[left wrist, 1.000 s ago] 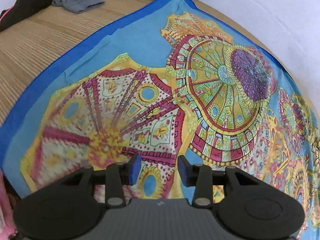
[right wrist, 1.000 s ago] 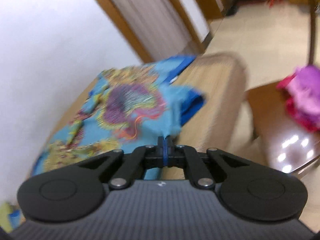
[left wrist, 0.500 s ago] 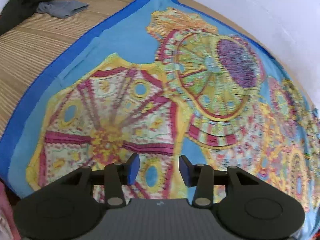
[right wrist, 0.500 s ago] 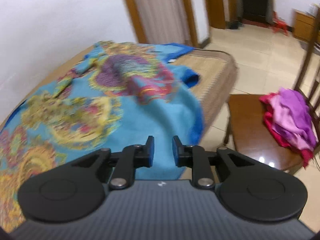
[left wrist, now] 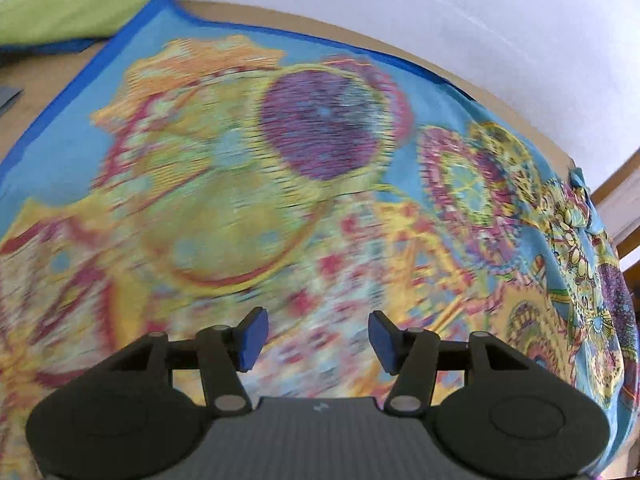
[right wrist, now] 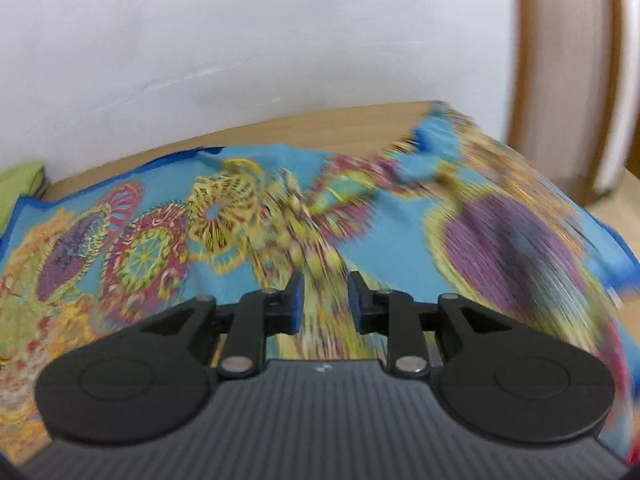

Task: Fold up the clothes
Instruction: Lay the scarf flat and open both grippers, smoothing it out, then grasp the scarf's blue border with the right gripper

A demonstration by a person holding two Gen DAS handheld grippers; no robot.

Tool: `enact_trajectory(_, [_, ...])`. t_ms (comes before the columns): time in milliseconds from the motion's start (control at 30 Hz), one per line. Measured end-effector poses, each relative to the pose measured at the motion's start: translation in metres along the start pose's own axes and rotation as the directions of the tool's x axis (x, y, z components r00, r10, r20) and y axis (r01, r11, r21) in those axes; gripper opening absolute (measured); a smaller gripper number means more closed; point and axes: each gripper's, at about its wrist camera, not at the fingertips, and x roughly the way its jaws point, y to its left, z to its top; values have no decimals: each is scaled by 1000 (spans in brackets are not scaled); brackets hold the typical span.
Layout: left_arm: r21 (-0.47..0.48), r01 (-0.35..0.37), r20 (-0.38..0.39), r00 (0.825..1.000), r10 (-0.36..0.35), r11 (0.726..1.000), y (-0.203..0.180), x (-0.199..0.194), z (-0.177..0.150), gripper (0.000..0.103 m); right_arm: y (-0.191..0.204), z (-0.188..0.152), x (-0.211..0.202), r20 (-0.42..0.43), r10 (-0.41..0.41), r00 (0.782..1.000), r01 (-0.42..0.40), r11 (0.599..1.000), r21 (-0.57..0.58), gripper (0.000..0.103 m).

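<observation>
- Left wrist view: your left gripper (left wrist: 314,338), its jaws just widened and grasping nothing, hovers over the patterned cloth (left wrist: 320,184) spread flat; you are between folds
- Right wrist view: your right gripper (right wrist: 323,300), jaws just parted and empty, faces the rumpled far edge; next, pick a corner

Both wrist views look steeply down from close above the scarf (left wrist: 320,168) (right wrist: 240,216) toward the white wall (left wrist: 440,20) (right wrist: 240,40), the right's less steeply, sharing its purple-centred wheels.
</observation>
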Motion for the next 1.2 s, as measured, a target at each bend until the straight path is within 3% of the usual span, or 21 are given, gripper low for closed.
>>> enact_trajectory(100, [-22,-45,10,999,46,999,-32,21,6,59,-5,38,79,-42,109,993,-111,993,-48,26])
enact_trajectory(200, [-82,-104,6,994,105,991,-49,39,13,59,-22,64,151,-107,212,971,-211,977,26,26])
enact_trajectory(300, [-141,-158,-27,987,156,977,-55,50,14,59,-48,75,204,-155,173,973,-159,982,98,26])
enact_trajectory(367, [-154,-194,-34,981,191,969,-57,53,14,61,-64,80,224,-136,85,987,-77,995,63,25])
enact_trajectory(467, [-149,-236,-45,972,231,960,-62,57,14,63,-87,84,238,-94,-81,992,79,997,-28,24])
enact_trajectory(600, [-115,-278,-57,960,273,954,-71,61,12,67,-114,89,250,-80,-235,969,231,971,-56,25])
enact_trajectory(700, [-112,-297,-62,955,292,948,-74,63,13,69,-115,98,242,-88,-206,975,203,978,-42,26])
enact_trajectory(767, [-125,-297,-64,954,291,947,-74,63,15,69,-99,105,219,-38,-157,987,154,985,-77,26])
enact_trajectory(867, [-125,-299,-59,954,294,946,-75,65,17,70,-56,103,180,23,-3,1000,7,983,-182,28])
enact_trajectory(933, [-123,-301,-57,953,296,946,-77,66,17,73,-31,92,175,-37,135,990,-140,961,-238,27])
enact_trajectory(1000, [-115,-301,-60,953,296,947,-79,68,18,75,-13,74,185,-129,205,970,-233,935,-267,27])
enact_trajectory(1033, [-104,-302,-60,953,297,948,-80,69,18,76,-8,67,190,-152,215,965,-250,929,-272,27])
enact_trajectory(1200, [-90,-300,-56,954,296,950,-81,70,16,75,-27,64,211,-95,61,994,-82,970,-229,36])
